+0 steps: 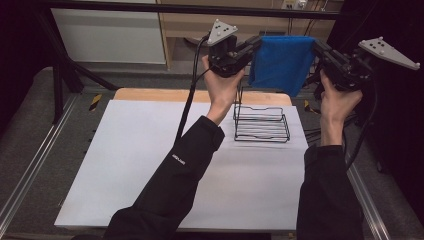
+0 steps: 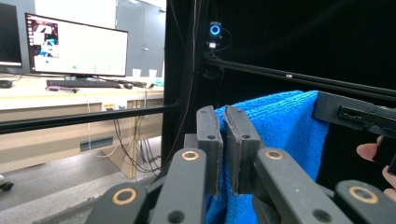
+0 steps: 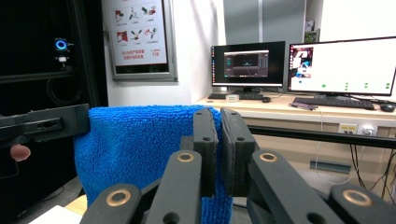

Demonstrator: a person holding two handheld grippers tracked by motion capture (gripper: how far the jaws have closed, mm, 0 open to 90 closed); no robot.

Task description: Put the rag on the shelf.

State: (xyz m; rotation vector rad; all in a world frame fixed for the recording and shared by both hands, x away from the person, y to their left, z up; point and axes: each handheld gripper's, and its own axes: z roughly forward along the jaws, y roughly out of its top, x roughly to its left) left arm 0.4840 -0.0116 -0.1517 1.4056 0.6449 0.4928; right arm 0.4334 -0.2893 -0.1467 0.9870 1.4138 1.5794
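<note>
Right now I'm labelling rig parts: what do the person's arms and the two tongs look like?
Both sleeves are black, the left with small white lettering. Each of the tongs, left and right, is a black body topped by a grey three-cornered plate with dots, trailing a black cable. Their jaws are flat black bars on arms with brass-ringed pivots.

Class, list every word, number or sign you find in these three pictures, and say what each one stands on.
White print on the black left sleeve: too small to read.
Red-and-white wall poster: pictograms and red lines, blurred; unreadable.
Computer monitors: screen text too small to read.
Blue terry towel: no label showing.
</note>
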